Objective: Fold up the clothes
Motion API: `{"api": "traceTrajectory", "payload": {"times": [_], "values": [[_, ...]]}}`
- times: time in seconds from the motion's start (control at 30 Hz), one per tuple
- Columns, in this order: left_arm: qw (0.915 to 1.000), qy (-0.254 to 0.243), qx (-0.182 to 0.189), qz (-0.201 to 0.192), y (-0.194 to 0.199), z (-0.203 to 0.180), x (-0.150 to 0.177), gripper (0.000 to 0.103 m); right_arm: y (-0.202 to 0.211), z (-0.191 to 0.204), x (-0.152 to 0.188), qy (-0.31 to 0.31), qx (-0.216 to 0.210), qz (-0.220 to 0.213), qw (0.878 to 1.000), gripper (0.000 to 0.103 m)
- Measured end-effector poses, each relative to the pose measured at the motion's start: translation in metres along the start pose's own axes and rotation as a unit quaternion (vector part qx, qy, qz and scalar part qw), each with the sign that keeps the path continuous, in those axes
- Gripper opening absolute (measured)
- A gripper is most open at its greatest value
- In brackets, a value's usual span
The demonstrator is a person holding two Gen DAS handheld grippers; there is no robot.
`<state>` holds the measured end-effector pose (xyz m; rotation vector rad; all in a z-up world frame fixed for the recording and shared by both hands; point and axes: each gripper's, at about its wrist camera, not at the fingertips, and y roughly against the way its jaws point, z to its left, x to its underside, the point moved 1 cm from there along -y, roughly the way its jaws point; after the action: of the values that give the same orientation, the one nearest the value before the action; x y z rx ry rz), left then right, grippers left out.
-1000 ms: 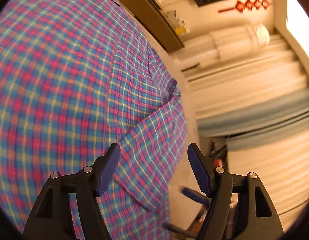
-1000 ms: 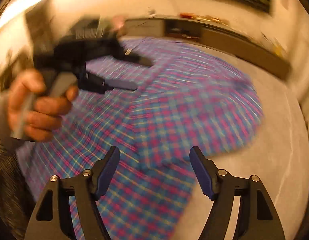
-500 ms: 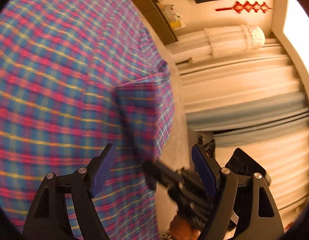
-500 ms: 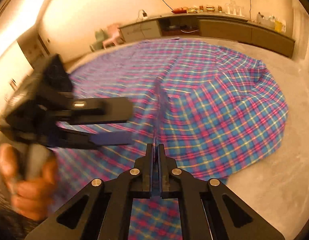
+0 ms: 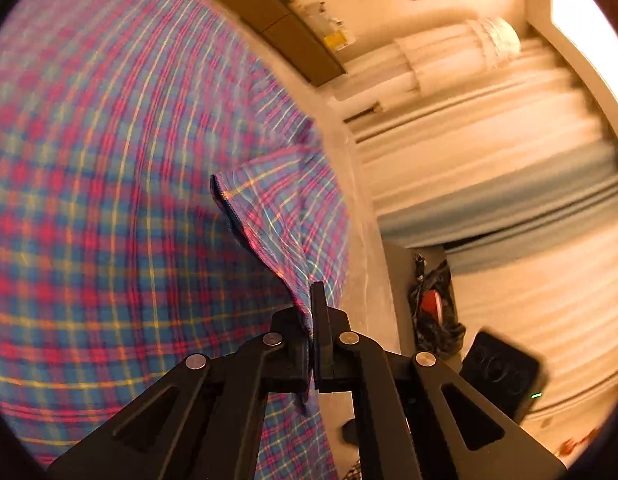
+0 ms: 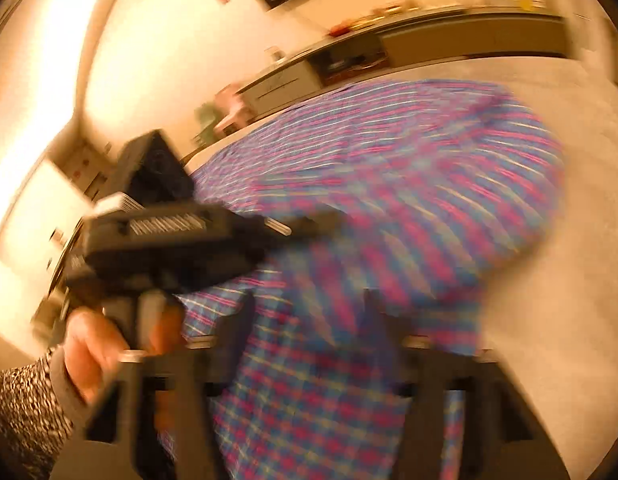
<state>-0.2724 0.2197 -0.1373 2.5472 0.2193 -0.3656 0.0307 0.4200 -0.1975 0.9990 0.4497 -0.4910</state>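
left gripper [image 5: 312, 320] clamped on plaid shirt [image 5: 121, 200] cuff edge | right gripper [image 6: 309, 320] jaws just opened, empty | shirt looked light, limp; pinch hems/corners

L gripper [image 5: 313, 320] is clamped tight on a corner of the plaid shirt [image 5: 109, 200], jaws having just closed w/ the cloth pinched between them. The pinched flap [image 5: 277, 216] rises off the rest of the shirt in a peaked fold, hem edge showing on its left side. Shirt is blue/pink/yellow check, spread flat over the pale surface [image 5: 365, 248], filling the left half of view. To the right: cream and blue curtains [image 5: 489, 168], a dark bag w/ something red in it [image 5: 433, 308] on the floor, and a black device w/ a green light [image 5: 505, 372] at lower right, blurred. Brown cabinet [image 5: 277, 24] runs along the far wall.
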Motion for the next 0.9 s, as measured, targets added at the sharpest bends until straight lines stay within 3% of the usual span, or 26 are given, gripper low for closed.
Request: {"api": "traceTrajectory", "payload": {"times": [0.07,0.23,0.33,0.4,0.47,0.53,0.57,0.67,0.9], "values": [[0.9994,-0.03,-0.015,-0.006,0.019,-0.015,-0.015,0.001,0.026,-0.011,0.019,-0.025,0.054,-0.003,0.998,0.073],[0.9912,-0.111,-0.06,-0.04,0.079,-0.075,-0.083,0.001,0.048,-0.024,0.078,-0.077,0.134,0.085,0.984,0.074],[0.9808,-0.161,-0.08,-0.076,0.117,-0.128,-0.131,0.001,0.047,-0.02,0.104,-0.081,0.171,0.121,0.974,0.074],[0.9694,-0.198,-0.111,-0.093,0.138,-0.162,-0.161,0.001,0.043,-0.013,0.115,-0.069,0.194,0.132,0.97,0.074],[0.9569,-0.226,-0.149,-0.105,0.149,-0.184,-0.183,0.001,0.038,0.002,0.122,-0.027,0.222,0.14,0.964,0.062],[0.9405,-0.254,-0.197,-0.109,0.153,-0.2,-0.204,0.001,0.035,0.012,0.124,-0.002,0.244,0.143,0.959,0.01],[0.9344,-0.263,-0.217,-0.103,0.153,-0.201,-0.209,0.001,0.035,0.015,0.125,0.002,0.251,0.144,0.957,0.004],[0.9206,-0.28,-0.254,-0.097,0.16,-0.205,-0.215,0.001,0.041,0.026,0.123,0.01,0.258,0.125,0.958,0.004],[0.9172,-0.276,-0.248,-0.145,0.234,-0.199,-0.232,0.001,0.061,0.13,0.098,0.1,0.211,0.065,0.97,0.003]]}}
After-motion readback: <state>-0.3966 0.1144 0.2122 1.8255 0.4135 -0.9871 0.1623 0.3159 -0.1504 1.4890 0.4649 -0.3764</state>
